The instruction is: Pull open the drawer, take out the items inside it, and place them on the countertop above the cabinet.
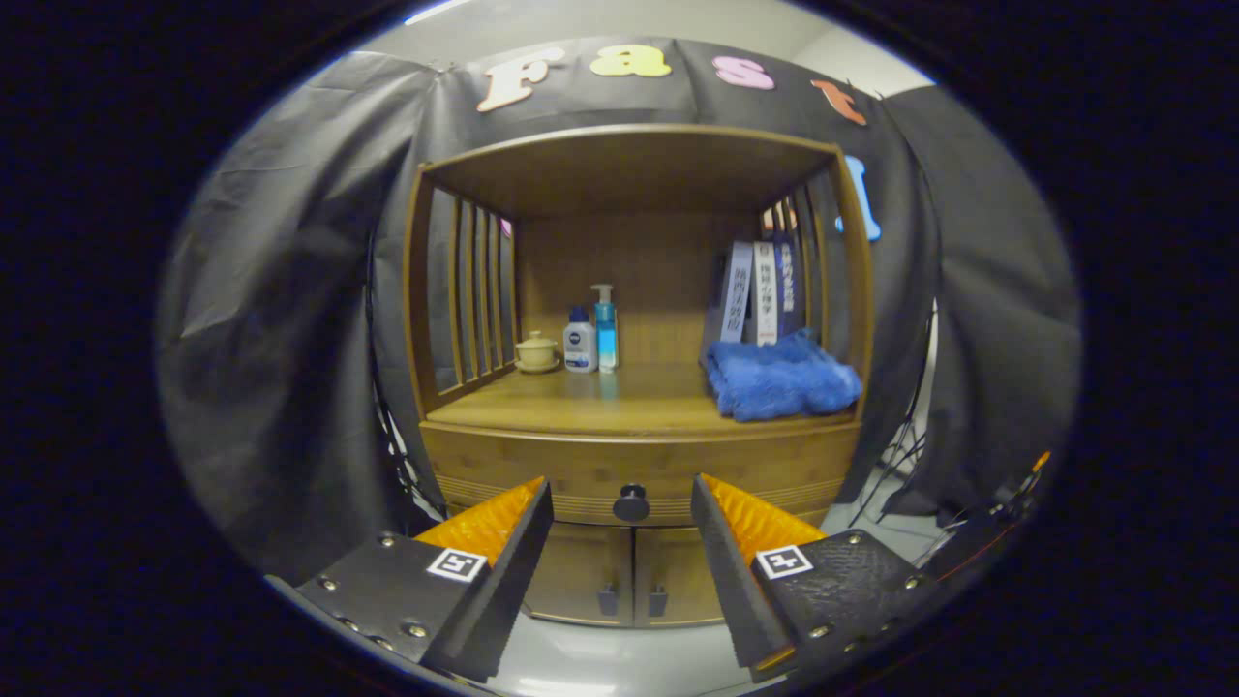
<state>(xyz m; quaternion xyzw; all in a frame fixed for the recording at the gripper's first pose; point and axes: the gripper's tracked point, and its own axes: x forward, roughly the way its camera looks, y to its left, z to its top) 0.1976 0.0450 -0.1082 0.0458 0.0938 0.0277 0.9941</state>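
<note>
Tongs (619,503) stand wide open, empty, framing the drawer (639,474) knob (631,502). Knob looks small, round, rigid, likely slippery: grip it squarely.

dim, evenly lit, sharp centre, edges fisheye-warped.

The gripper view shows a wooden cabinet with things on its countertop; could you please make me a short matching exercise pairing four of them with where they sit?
Things:
1. drawer knob
2. blue towel
3. lidded cup
4. books

Places:
A. countertop, beside the slatted side, next to the two bottles
B. upright behind the towel
C. between the open fingers of the gripper, beyond their tips
D. countertop, in front of the books

Pairs: 1-C, 2-D, 3-A, 4-B
</note>
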